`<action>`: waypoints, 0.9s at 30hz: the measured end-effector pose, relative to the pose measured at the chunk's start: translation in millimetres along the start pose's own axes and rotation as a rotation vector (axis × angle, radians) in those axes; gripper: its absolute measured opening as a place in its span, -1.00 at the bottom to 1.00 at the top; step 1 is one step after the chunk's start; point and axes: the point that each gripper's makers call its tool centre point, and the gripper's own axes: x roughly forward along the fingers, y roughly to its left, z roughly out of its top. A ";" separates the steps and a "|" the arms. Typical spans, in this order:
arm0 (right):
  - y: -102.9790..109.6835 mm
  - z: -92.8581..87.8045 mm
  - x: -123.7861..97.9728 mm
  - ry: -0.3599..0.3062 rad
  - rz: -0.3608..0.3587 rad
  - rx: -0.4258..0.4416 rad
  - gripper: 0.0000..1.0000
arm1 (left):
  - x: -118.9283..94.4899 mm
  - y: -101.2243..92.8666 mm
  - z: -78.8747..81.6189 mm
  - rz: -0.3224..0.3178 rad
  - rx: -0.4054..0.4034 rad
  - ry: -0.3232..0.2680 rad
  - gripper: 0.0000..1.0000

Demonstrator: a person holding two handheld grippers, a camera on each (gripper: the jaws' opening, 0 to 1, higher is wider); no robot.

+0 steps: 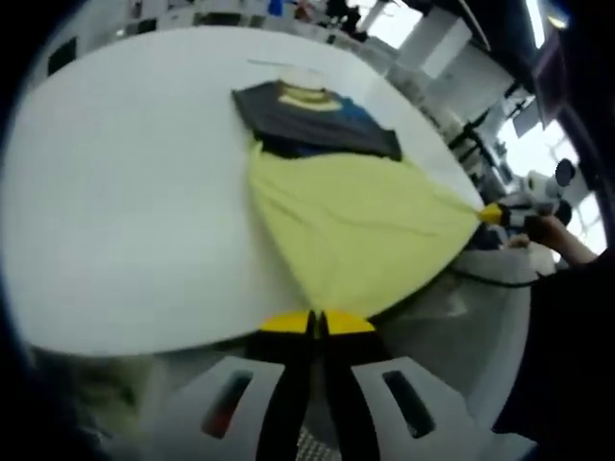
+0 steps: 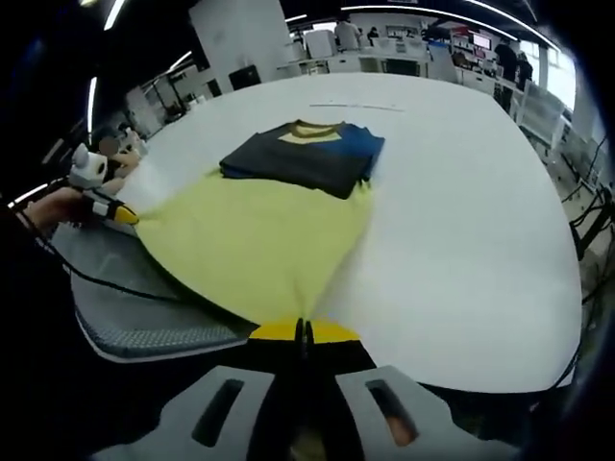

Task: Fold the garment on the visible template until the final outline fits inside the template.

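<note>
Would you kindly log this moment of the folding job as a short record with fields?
surface: white table
garment: yellow garment, pulled taut off the near table edge
other cloth: dark folded shirt with yellow and blue at the collar, lying on the far end of the yellow garment
left gripper: shut on one corner of the yellow garment
right gripper: shut on another corner
template: cannot tell; a faint outline shows beyond the folded shirt
fold state: not yet folded
</note>
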 end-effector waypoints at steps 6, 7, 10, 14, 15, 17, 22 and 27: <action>5.3 -0.9 -8.8 -0.014 0.010 0.006 -0.96 | -8.9 -3.7 -1.0 -0.005 -0.002 -0.015 -1.00; 6.1 -0.7 -9.9 -0.016 0.012 0.006 -0.96 | -10.1 -4.2 -0.5 -0.008 -0.012 -0.020 -1.00; 7.9 1.6 -13.8 -0.028 0.021 0.014 -0.96 | -14.6 -7.2 2.2 -0.019 -0.055 -0.042 -1.00; 10.1 5.2 -19.9 -0.040 0.027 0.007 -0.96 | -21.9 -13.4 2.8 -0.040 -0.061 -0.049 -1.00; 10.0 5.5 -21.1 -0.041 0.029 0.006 -0.96 | -23.3 -14.5 1.9 -0.040 -0.060 -0.044 -1.00; 9.0 5.3 -23.8 -0.043 0.031 0.008 -0.96 | -26.9 -16.3 -0.1 -0.040 -0.059 -0.037 -1.00; 12.1 2.4 -30.3 -0.047 0.044 0.022 -0.96 | -34.1 -21.0 -3.7 -0.050 -0.077 -0.036 -1.00; 20.5 -2.7 -32.7 -0.045 0.077 0.050 -0.96 | -39.6 -21.3 -9.8 -0.034 -0.088 -0.018 -1.00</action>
